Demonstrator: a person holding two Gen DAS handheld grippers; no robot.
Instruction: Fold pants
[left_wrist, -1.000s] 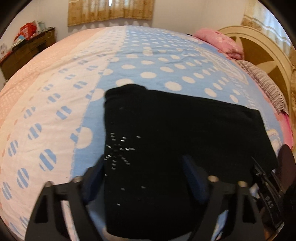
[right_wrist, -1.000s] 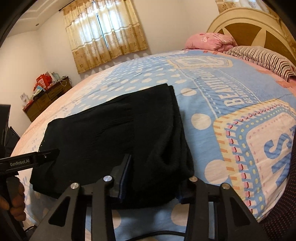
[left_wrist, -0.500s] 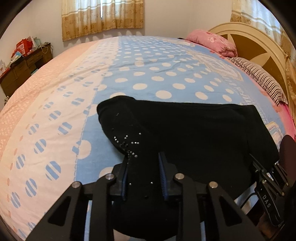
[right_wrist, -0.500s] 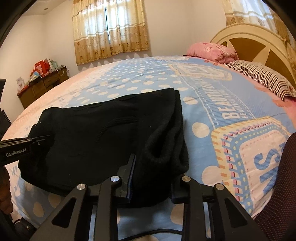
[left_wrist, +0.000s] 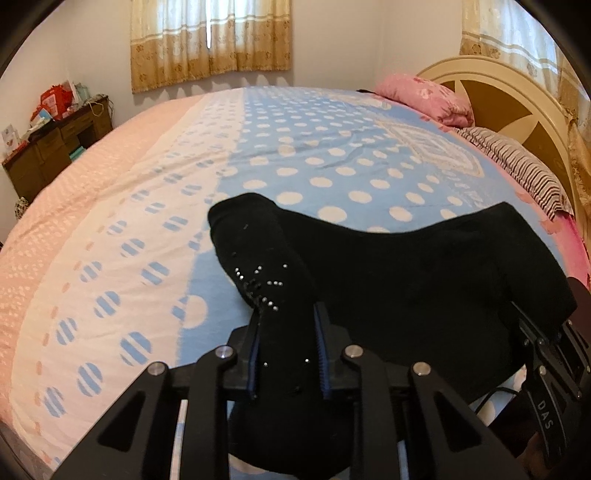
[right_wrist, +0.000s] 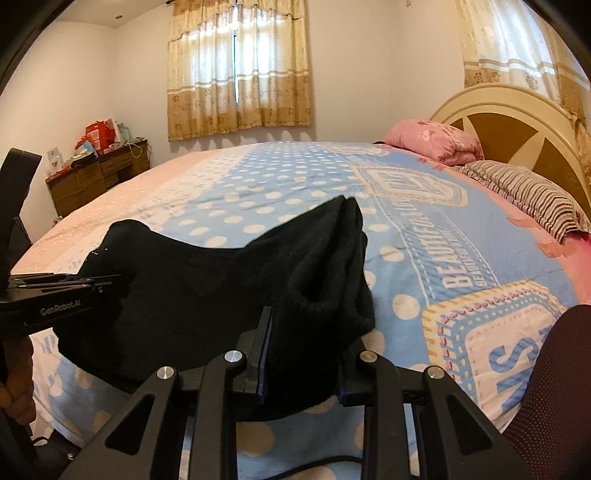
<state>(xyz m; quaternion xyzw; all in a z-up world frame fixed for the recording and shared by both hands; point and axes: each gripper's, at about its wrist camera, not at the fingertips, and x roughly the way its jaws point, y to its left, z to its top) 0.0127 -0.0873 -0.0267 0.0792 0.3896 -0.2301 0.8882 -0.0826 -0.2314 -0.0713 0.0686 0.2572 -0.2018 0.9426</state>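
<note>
The black pants lie folded near the front edge of the bed, with small shiny studs on the left part. My left gripper is shut on the near left edge of the pants and lifts it off the cover. My right gripper is shut on the near right, thick folded edge of the pants, also raised. The cloth sags between the two grips. The left gripper also shows in the right wrist view, and the right gripper in the left wrist view.
The bed cover is blue with white dots and pink at the left. A pink pillow, a striped pillow and the headboard are at the far right. A brown cabinet stands far left.
Both grippers closed on the near edge of the pants and lifted it. The near edge has risen off the bed and the cloth now hangs between them.
</note>
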